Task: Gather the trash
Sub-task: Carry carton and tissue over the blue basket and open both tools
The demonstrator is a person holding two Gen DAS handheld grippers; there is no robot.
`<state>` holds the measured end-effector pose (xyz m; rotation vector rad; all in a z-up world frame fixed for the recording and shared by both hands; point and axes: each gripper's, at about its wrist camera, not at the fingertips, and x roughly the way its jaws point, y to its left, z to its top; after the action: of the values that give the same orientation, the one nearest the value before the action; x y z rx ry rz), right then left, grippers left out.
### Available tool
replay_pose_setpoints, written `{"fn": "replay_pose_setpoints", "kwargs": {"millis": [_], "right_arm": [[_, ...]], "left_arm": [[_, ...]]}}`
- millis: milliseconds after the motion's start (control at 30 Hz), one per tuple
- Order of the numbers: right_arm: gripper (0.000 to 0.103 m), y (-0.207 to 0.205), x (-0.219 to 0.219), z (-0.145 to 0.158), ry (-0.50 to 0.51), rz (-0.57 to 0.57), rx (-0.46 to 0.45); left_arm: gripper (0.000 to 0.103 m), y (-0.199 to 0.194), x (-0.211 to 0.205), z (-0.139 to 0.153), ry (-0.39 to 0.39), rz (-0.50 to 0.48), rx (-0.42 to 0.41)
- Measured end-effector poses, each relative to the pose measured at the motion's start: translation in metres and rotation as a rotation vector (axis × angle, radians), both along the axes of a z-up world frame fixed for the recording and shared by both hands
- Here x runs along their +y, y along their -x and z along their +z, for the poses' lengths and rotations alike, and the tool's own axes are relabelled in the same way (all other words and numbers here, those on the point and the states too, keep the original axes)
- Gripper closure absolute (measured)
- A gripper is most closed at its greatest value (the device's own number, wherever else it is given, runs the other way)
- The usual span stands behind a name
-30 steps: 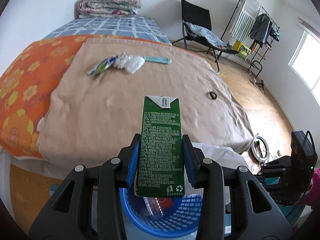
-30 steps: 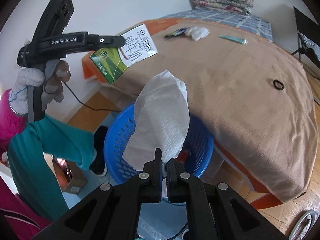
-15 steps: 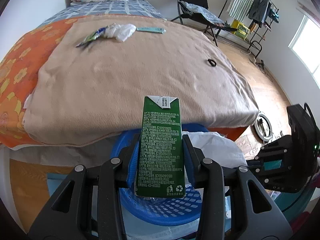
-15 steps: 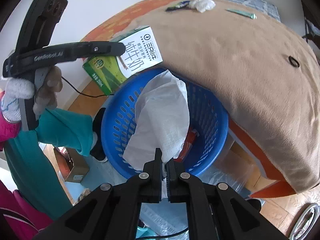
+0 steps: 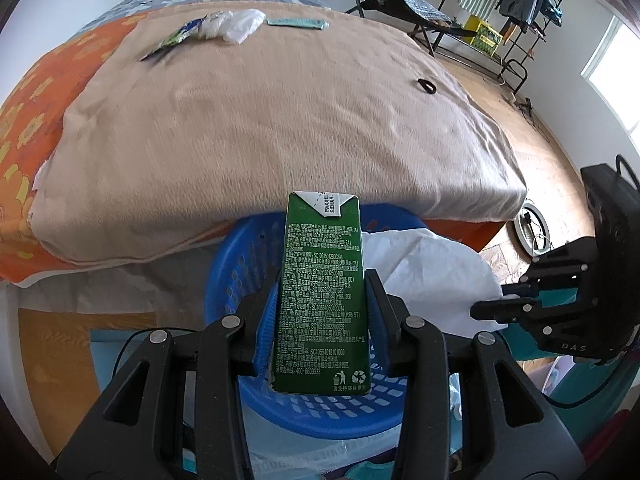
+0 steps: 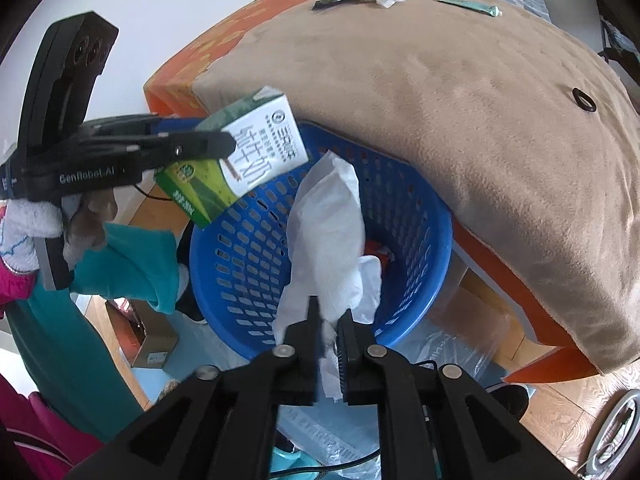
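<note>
The left gripper (image 5: 320, 320) is clamped on a tall green milk carton (image 5: 322, 300), its blue pads pressing both narrow sides. The right gripper (image 6: 330, 320) has just been parting its jaws; a slim gap shows between them, with a crumpled white paper towel (image 6: 326, 240) still hanging in it over the round blue perforated plastic basket (image 6: 420, 208).

The carton's back is dark green with fine white print and recycling marks near the bottom. The right wrist view adds its white front with large grey characters and a light green base, and shows it held tilted above the basket's near-left rim. That view also shows the basket's inside, with a red scrap under the towel. The left wrist view shows the right gripper (image 5: 504, 298) from the side, the towel spilling from its tip.

The basket stands on the floor, tucked against the edge of the tan blanket-covered bed (image 5: 280, 120). Its mouth is open on the near side. Far back on the blanket lie a white tissue wad (image 5: 236, 26) and a green wrapper (image 5: 176, 38).
</note>
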<state>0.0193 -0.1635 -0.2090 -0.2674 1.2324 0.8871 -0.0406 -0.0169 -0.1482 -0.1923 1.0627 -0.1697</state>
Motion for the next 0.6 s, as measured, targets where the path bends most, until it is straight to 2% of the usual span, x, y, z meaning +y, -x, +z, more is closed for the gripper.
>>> {"fn": "replay_pose_setpoints", "kwargs": {"millis": [133,267,300,333,367,400,433,500,600], "right_arm": [[0.089,-0.002,-0.002,0.002,-0.012,-0.014,0.001],[0.074,-0.005,-0.005,0.005,-0.026,-0.033,-0.009],[0.073,-0.005,-0.005,0.006,-0.030,-0.037,-0.009],[0.069,-0.006,-0.006,0.007,-0.036,-0.043,-0.008],[0.058,-0.007,-0.007,0.008,-0.037,-0.050,-0.010],[0.052,-0.009,-0.007,0.009,-0.036,-0.059,-0.014],[0.043,-0.010,-0.007,0.010,-0.035,-0.066,-0.020],[0.041,-0.011,-0.008,0.012,-0.039,-0.072,-0.028],[0.030,-0.012,-0.008,0.014,-0.039,-0.081,-0.034]], "left_arm": [[0.063,0.001,-0.003,-0.002,-0.003,-0.007,0.005],[0.063,0.001,-0.004,-0.002,-0.006,-0.006,0.004],[0.063,0.001,-0.004,-0.002,-0.004,-0.007,0.004],[0.060,0.001,-0.004,-0.001,-0.004,-0.007,0.005],[0.056,0.001,-0.004,-0.001,-0.007,-0.005,0.003],[0.047,0.001,-0.004,-0.001,-0.010,-0.002,-0.001],[0.042,0.002,-0.003,0.000,-0.012,0.002,-0.006],[0.041,0.002,-0.002,0.001,-0.010,0.007,-0.009],[0.041,0.000,-0.001,0.001,-0.009,0.014,-0.003]]}}
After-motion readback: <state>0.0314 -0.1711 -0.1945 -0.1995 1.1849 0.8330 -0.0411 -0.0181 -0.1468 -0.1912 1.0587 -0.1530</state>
